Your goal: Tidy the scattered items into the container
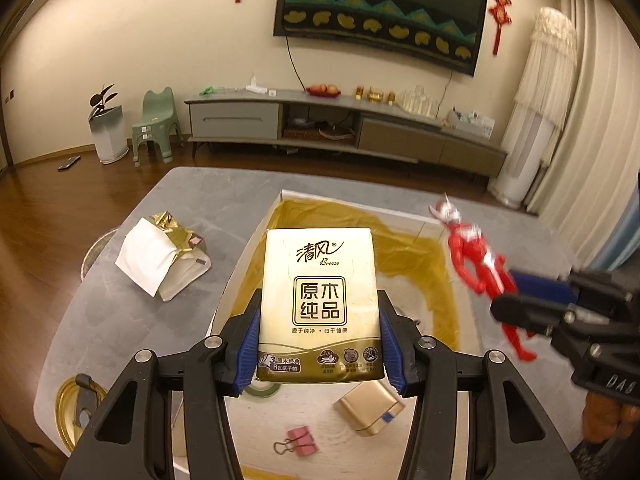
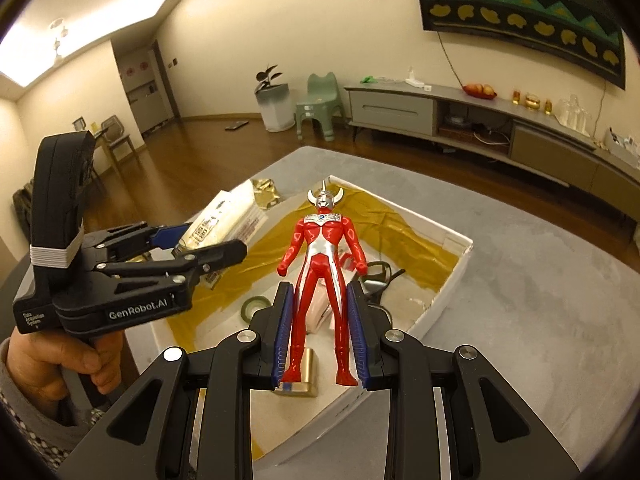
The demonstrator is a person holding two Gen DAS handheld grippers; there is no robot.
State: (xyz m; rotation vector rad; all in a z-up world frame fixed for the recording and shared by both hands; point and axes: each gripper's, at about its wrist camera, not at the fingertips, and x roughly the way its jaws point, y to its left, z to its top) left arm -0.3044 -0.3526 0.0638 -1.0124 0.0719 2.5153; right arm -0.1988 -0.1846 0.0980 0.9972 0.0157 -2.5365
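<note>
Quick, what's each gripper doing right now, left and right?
Left gripper: shut on the tissue pack, above the box.
Right gripper: shut on the red toy figure.

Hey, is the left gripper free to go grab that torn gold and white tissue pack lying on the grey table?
Probably not yet. The left gripper is shut on a gold tissue packet above the white box. The torn pack itself lies unobstructed.
</note>
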